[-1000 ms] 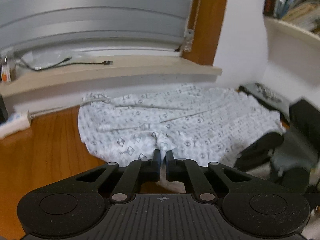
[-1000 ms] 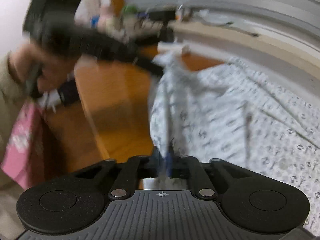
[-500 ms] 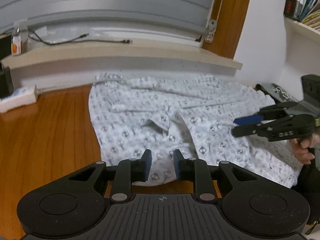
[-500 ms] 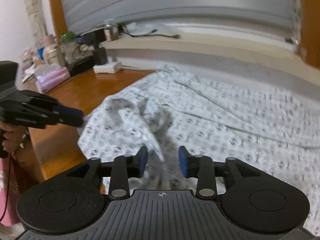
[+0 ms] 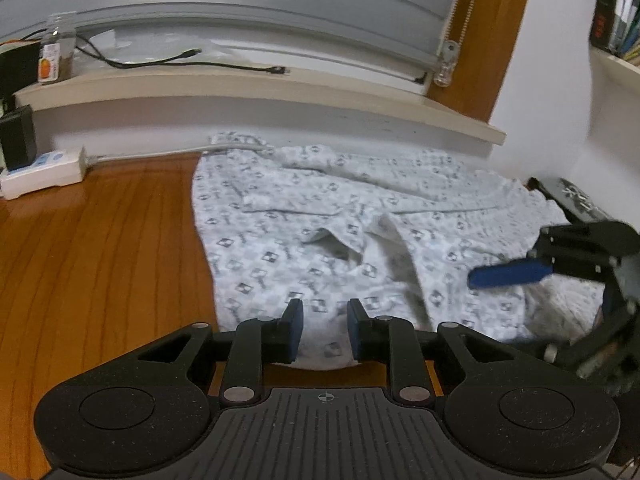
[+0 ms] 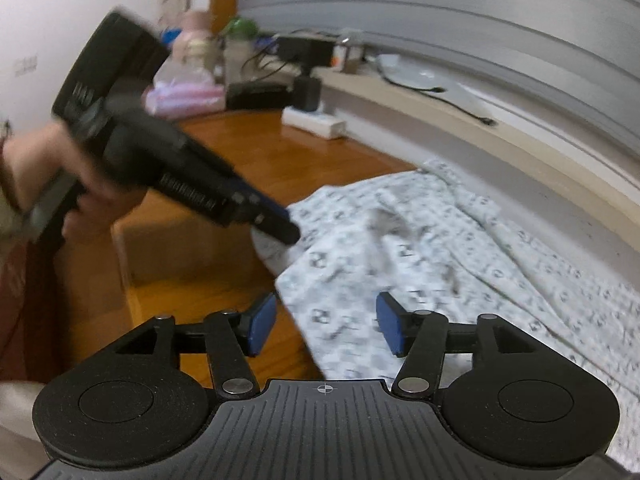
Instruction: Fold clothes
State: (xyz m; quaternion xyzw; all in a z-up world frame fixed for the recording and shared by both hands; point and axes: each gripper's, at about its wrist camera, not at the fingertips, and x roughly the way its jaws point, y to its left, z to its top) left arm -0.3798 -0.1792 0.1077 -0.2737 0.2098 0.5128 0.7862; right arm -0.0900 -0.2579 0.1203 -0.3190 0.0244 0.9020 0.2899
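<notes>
Left hand-held gripper [image 5: 323, 322] and right hand-held gripper [image 6: 326, 322] both gape, empty.

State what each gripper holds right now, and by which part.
Nothing is held. The left gripper and right gripper are both open, with the shirt lying loose on the table.

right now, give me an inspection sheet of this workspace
surface: orange-brown wooden floor, bare left of the cloth
job's things: white patterned garment, spread out, rumpled in the middle
clutter: white power strip by the wall; small jar on the beige ledge
grippers: left gripper open over the garment's near edge; right gripper open
cables: black cable along the ledge
surroundings: grey shutter; books on a shelf
</notes>
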